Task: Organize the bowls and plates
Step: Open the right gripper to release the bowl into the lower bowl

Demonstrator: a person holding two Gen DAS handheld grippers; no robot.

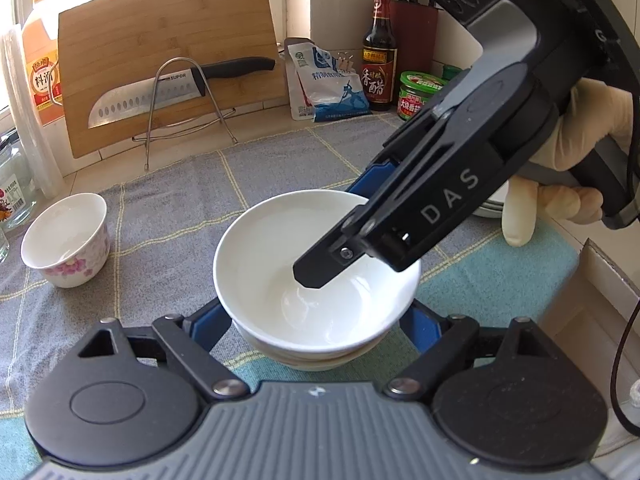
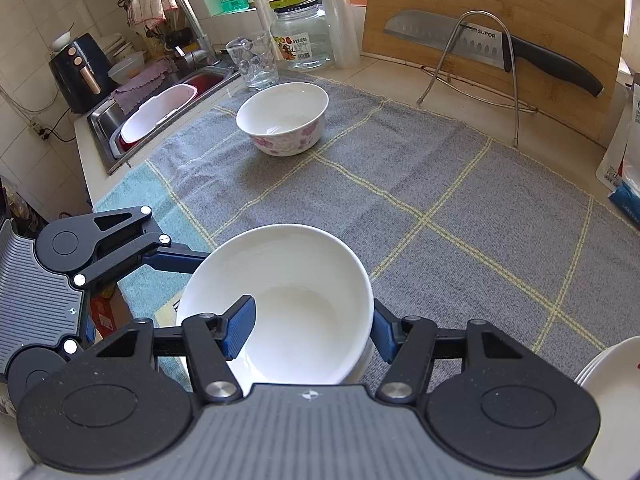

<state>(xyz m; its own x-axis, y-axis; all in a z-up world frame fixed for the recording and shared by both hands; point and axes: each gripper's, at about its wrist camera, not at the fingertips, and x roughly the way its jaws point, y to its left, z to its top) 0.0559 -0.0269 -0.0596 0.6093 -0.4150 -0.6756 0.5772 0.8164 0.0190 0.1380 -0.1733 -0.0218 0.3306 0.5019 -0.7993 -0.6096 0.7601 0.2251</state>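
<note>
A plain white bowl (image 1: pixel 280 248) sits nested on top of other white bowls on the grey cloth; it also shows in the right wrist view (image 2: pixel 304 308). My right gripper (image 2: pixel 312 330) straddles its rim, one blue finger inside the bowl and one outside, and the pads do not visibly press the wall. My left gripper (image 1: pixel 316 330) has its blue fingers spread on either side of the stack, open. A floral bowl (image 1: pixel 66 240) stands apart on the cloth, to the left, and shows in the right wrist view (image 2: pixel 282 118).
A stack of white plates (image 2: pixel 612 384) lies at the right. A cutting board with a knife (image 1: pixel 160 96) leans on a rack at the back. Bottles, jars and a bag line the wall. A sink (image 2: pixel 160 112) lies beyond the cloth's left edge.
</note>
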